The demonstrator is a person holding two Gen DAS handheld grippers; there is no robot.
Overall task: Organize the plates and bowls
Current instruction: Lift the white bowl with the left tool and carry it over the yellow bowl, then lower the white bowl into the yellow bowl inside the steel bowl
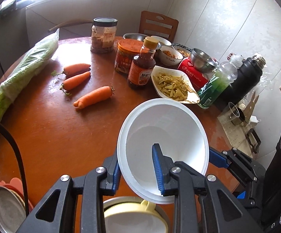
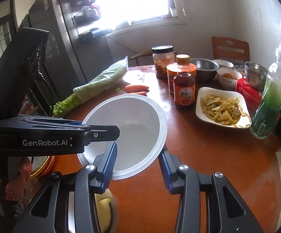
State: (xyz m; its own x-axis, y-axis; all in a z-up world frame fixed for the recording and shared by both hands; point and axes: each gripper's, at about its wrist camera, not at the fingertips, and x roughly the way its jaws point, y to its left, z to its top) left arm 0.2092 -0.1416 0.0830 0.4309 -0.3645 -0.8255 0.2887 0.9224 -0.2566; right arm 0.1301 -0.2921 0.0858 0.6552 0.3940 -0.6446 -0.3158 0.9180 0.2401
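While the white bowl (image 1: 165,136) hangs tilted above the bench (image 1: 53,132), the left gripper (image 1: 138,167) is clamped on its rim. The right gripper (image 2: 138,165) also pinches the rim, jaws partly closed.

White bowl (image 1: 165,128) matt plastic; table (image 1: 53,132) glossy wood; steel bowl (image 1: 202,60) shiny metal.

Left wrist view: mounted behind left gripper (image 1: 138,171), aimed steeply down across round table (image 1: 49,132), close range. Right wrist view: behind right gripper (image 2: 138,167), aimed less steeply toward window (image 2: 132,2). Shared: white bowl (image 1: 165,136), sauce bottle (image 1: 143,64), noodle plate (image 1: 174,85), carrots (image 1: 76,75).
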